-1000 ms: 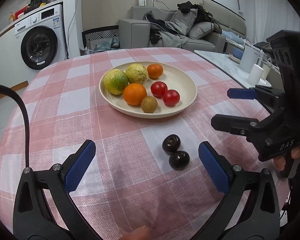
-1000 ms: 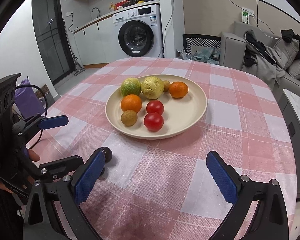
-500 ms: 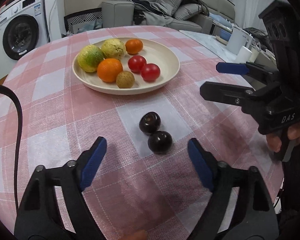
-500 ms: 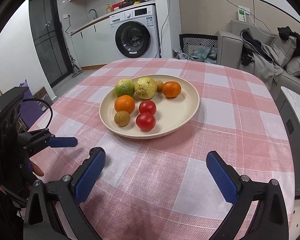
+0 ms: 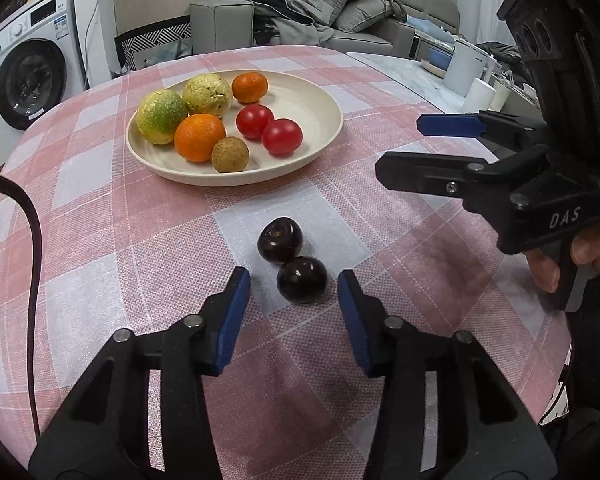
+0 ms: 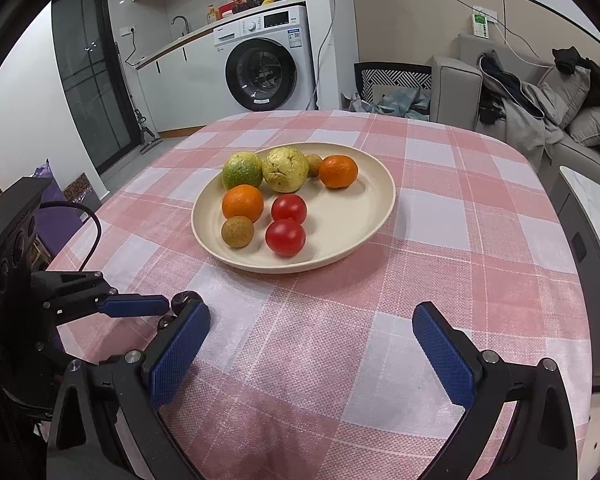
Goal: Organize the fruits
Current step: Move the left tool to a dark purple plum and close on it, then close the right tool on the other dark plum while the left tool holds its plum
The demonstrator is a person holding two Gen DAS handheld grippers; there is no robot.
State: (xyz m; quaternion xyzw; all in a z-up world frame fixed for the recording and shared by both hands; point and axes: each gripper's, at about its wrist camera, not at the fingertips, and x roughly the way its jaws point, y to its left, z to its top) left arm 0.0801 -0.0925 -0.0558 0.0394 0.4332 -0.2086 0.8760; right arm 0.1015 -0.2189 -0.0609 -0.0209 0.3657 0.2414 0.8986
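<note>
Two dark plums lie touching on the checked tablecloth, the far plum (image 5: 280,239) and the near plum (image 5: 302,280). My left gripper (image 5: 293,279) straddles the near plum; its jaws are closing, with small gaps left on both sides. In the right wrist view one blue left finger (image 6: 133,306) shows beside a plum (image 6: 183,301). A cream plate (image 5: 328,136) holds two tomatoes (image 5: 281,136), oranges, a green citrus, a wrinkled yellow fruit and a small brown fruit. My right gripper (image 6: 312,344) hovers open over bare cloth, right of the plums.
A black cable (image 5: 31,224) crosses the cloth at the left. A marble side table (image 5: 416,76) with white containers stands beyond the table's right edge. A washing machine (image 6: 263,68) and a grey sofa (image 6: 540,120) are behind.
The left gripper came forward and down toward the plums, and its jaws narrowed from wide apart to close around the near plum. The right gripper stayed put.
</note>
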